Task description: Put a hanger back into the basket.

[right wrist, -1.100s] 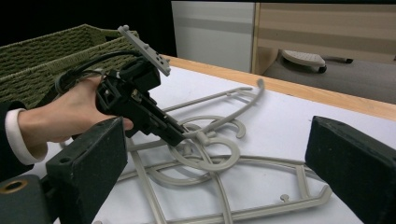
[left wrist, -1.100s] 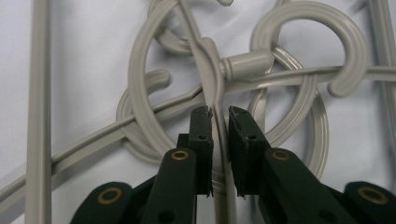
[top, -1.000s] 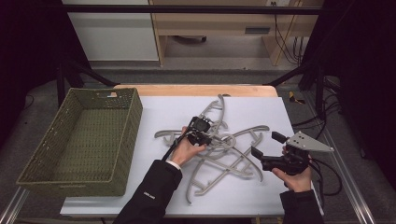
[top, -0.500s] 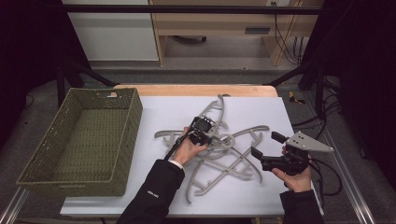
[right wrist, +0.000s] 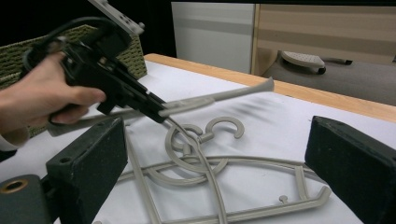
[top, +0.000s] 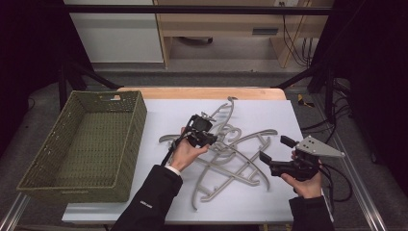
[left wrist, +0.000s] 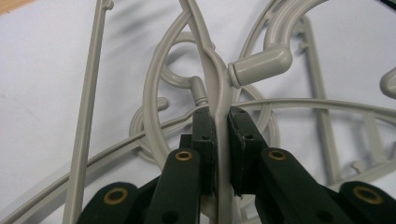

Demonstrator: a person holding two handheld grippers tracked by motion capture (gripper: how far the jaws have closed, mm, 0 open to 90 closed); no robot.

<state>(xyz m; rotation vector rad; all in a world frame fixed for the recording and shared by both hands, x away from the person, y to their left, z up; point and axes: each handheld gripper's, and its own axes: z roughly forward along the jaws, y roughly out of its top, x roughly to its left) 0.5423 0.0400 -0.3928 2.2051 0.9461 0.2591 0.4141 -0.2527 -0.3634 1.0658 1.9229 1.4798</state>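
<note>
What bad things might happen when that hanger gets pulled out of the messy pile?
1. The left tool pinches one grey hanger, and other hangers' hooks curl right beside it. They might snag and get dragged along.
2. The grip is on a thin bar, so the hanger may swing or slip out on the way to the green basket.
3. The right tool waits open by the pile, holding nothing down, so the whole tangle could slide across the white table.

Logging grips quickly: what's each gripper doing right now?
Left gripper: closed on a grey hanger.
Right gripper: open, holding nothing.
</note>
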